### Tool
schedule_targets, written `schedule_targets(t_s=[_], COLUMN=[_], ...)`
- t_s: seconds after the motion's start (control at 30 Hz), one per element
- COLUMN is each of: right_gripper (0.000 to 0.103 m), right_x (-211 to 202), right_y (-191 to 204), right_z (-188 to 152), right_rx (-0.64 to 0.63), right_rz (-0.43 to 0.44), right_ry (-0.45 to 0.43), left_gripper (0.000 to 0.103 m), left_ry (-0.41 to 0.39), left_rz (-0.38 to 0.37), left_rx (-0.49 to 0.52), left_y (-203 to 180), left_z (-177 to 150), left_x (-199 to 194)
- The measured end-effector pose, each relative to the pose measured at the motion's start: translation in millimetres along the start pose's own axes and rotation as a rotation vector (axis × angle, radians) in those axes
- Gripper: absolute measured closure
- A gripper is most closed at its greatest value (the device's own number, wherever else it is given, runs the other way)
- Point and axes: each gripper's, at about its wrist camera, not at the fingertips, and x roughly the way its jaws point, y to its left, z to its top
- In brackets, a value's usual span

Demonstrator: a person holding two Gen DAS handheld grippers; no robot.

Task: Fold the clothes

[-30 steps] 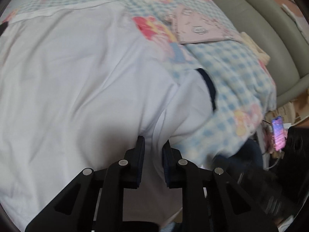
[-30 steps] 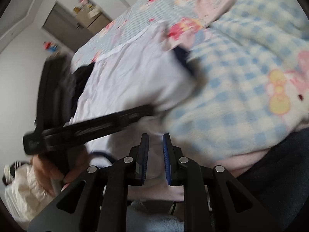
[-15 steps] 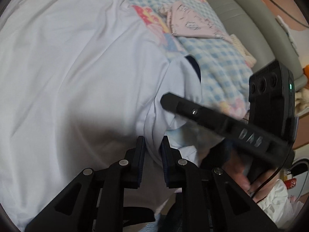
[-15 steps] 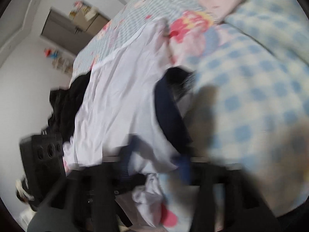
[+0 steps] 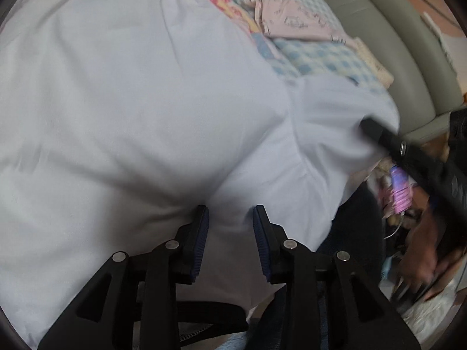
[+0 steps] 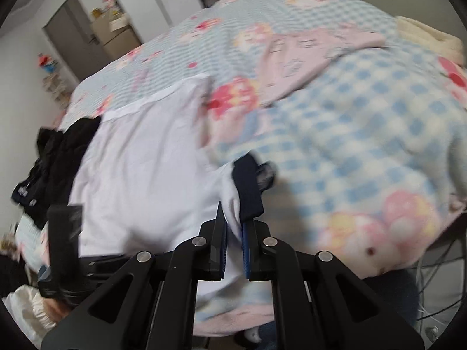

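Observation:
A white shirt (image 5: 131, 102) lies spread over the bed and fills most of the left wrist view. My left gripper (image 5: 230, 227) hovers at its near edge, open, with the white cloth showing under the gap. Out to the right is the shirt's sleeve (image 5: 344, 110), and the tip of my right gripper (image 5: 373, 128) holds its end. In the right wrist view, my right gripper (image 6: 233, 233) is shut on the white sleeve with the navy cuff (image 6: 248, 186). The shirt body (image 6: 140, 160) stretches away to the left.
A blue checked blanket (image 6: 350, 134) with cartoon prints covers the bed. On it lies a pink garment (image 5: 292, 20). Black clothes (image 6: 58, 157) are heaped at the shirt's far side. A grey-green padded bed edge (image 5: 379, 43) runs along the right. A person's hand (image 5: 420, 262) is blurred.
My left fingers have spread apart on the shirt. My right gripper has closed on the cuffed sleeve end and drawn it outward to the right.

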Motion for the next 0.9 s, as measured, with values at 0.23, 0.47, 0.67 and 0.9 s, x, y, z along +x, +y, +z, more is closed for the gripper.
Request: schedule_targets(t_s=[0.23, 0.47, 0.67, 0.9], right_gripper=[0.070, 0.064, 0.059, 0.062], right_x=[24.7, -12.7, 10.4, 27.2], right_y=[59.2, 6.0, 4.2, 1.6], right_z=[-36.3, -34.8, -49.4, -63.6], right_rx=[-0.182, -0.010, 0.001, 0.004], right_rz=[0.229, 0.109, 0.086, 0.033], right_ry=[0.177, 0.028, 0.125, 0.203], left_gripper=[0.070, 0.067, 0.053, 0.097], left_ry=[-0.125, -0.167, -0.058, -0.179], left_rz=[-0.058, -0.116, -0.066, 0.017], left_rx=[-0.106, -0.071, 0.021, 0.066], left_y=[32.3, 27.7, -8.4, -23.0], left_z=[-1.3, 9.8, 21.5, 21.8], left_x=[-46.1, -61.5, -11.6, -29.6])
